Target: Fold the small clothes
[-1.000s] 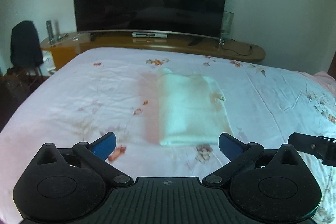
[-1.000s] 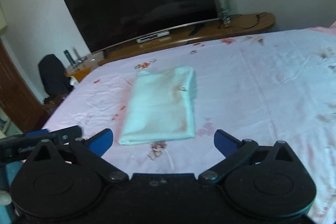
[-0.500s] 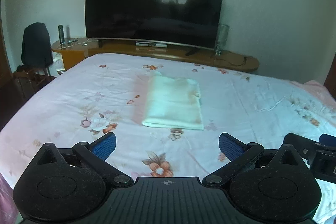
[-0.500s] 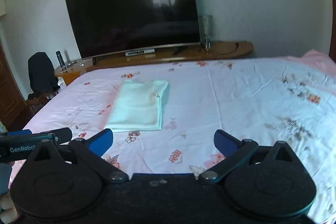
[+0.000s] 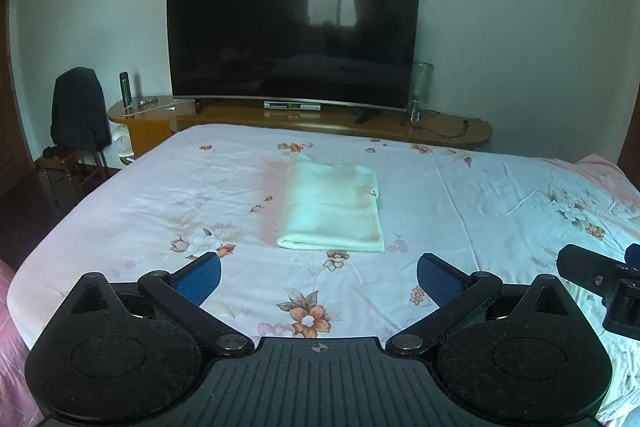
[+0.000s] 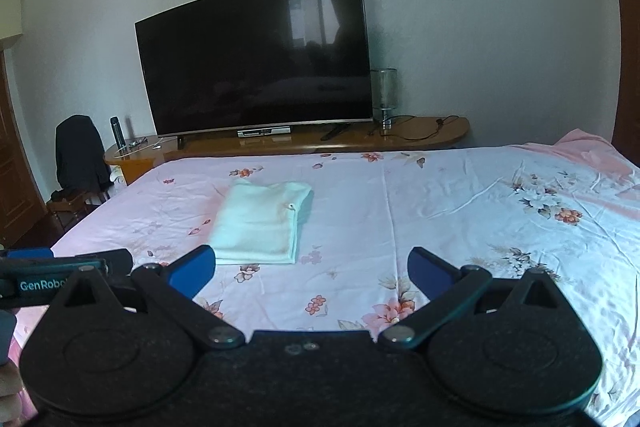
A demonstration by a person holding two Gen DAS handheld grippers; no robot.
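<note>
Folded cloth: a pale, folded small garment (image 5: 331, 207) is lying flat on the bed (image 5: 120, 211), roughly mid-mattress and well apart from both grippers.
Left gripper: the left gripper (image 5: 319, 273) is hovering over the near part of the bed, its jaws spread wide and holding nothing (blue pads facing each other across bare sheet).
Right gripper: the right gripper (image 6: 312, 269) is hanging over the near edge too, jaws spread wide and empty; the cloth is lying ahead and toward its left finger.
Bed sheet: a pink-white floral sheet is covering the mattress, with creases running across its right half.
Surroundings: a large dark curved television (image 5: 294, 33) is standing on a long wooden bench (image 5: 460, 133) against the wall beyond the bed; a dark garment is draping over a chair (image 5: 80, 111) at the left, and a clear glass lamp (image 5: 422, 89) is sitting by the screen's right end.
In the way: nothing is lying on the sheet between either gripper and the cloth.
Left view only: the tip of the other gripper is poking in at the right edge.
Right view only: a small tag or button (image 6: 291, 205) is showing on the cloth's right side, a pink cover (image 6: 580, 151) is bunching at the bed's far right corner, and the other gripper's body, lettered "GenRobo", is entering at the left.
</note>
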